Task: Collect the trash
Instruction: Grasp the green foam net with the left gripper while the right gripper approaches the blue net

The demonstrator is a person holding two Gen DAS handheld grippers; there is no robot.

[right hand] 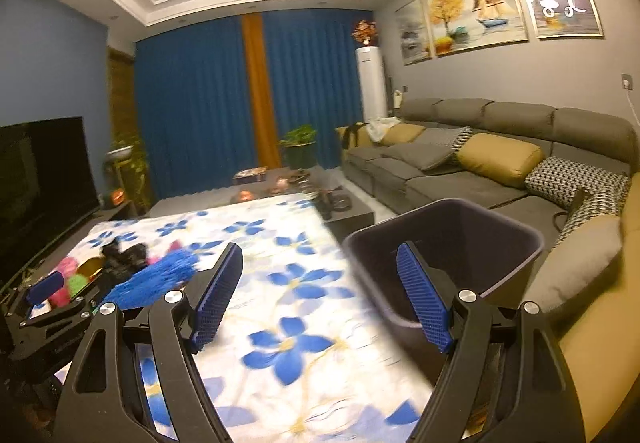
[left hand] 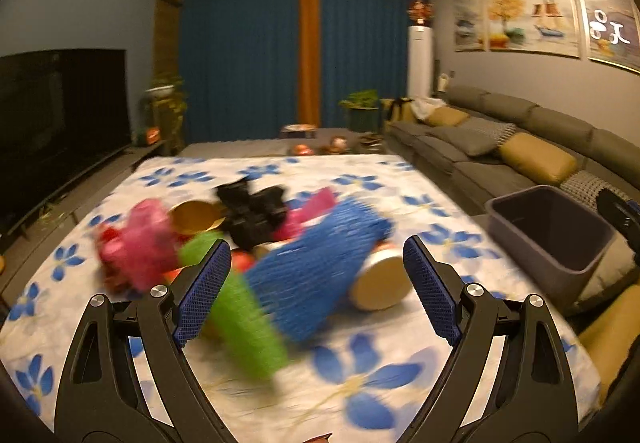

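Reaching into the pile is the step in hand for the left gripper (left hand: 316, 275), whose fingers (left hand: 204, 291) stand spread wide and hold nothing. Just ahead of them on the flowered cloth of the worktop (left hand: 360, 383) lie a green foam net (left hand: 244, 327) and a blue foam net (left hand: 316, 267), the blue one lying partly between the fingers; whether either pad touches it the blur does not let me say. A tan-ended can (left hand: 380, 279) rests against the blue net's right side. I would centre the blue net between the pads before closing, since soft mesh is likely to slip or drag its neighbours along. Behind these sit a pink net (left hand: 140, 247), a gold bowl-like piece (left hand: 196, 215) and a crumpled black item (left hand: 252, 211).

The right gripper (right hand: 320, 295) is likewise wide apart and empty, hovering near the dark bin (right hand: 444, 259) that stands off the worktop's right edge, before the grey sofa (right hand: 480, 147). Carrying each piece clear over the rim before letting go seems wise.
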